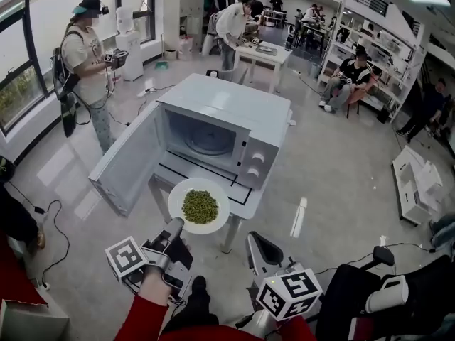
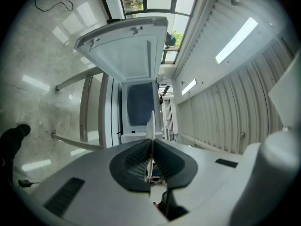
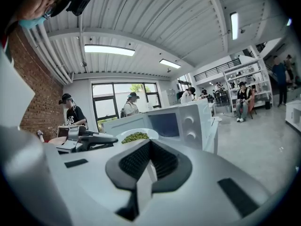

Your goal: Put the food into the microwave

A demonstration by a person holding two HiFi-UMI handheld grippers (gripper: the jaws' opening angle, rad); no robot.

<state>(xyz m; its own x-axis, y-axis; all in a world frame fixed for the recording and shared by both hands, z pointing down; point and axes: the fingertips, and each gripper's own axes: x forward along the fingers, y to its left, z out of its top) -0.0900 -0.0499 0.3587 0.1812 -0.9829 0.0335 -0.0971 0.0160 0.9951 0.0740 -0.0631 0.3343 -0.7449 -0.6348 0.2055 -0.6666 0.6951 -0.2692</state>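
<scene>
A white plate (image 1: 182, 196) heaped with green food (image 1: 200, 206) hangs in front of the white microwave (image 1: 238, 123). My left gripper (image 1: 175, 226) is shut on the plate's near rim. In the left gripper view the plate (image 2: 150, 125) shows edge-on as a thin white line between the pads, with the dark cavity (image 2: 139, 103) straight ahead. The microwave door (image 1: 130, 163) is swung wide open to the left, and the turntable (image 1: 208, 142) inside is bare. My right gripper (image 1: 258, 242) hovers lower right of the plate, shut and empty. In its own view, the right gripper (image 3: 149, 149) faces the food (image 3: 135, 136).
The microwave stands on a small white table (image 1: 240, 206) with thin legs. A person (image 1: 89, 52) with grippers stands at the back left, and others work at a table (image 1: 266, 52) and shelves behind. Cables (image 1: 53, 222) trail over the floor at left.
</scene>
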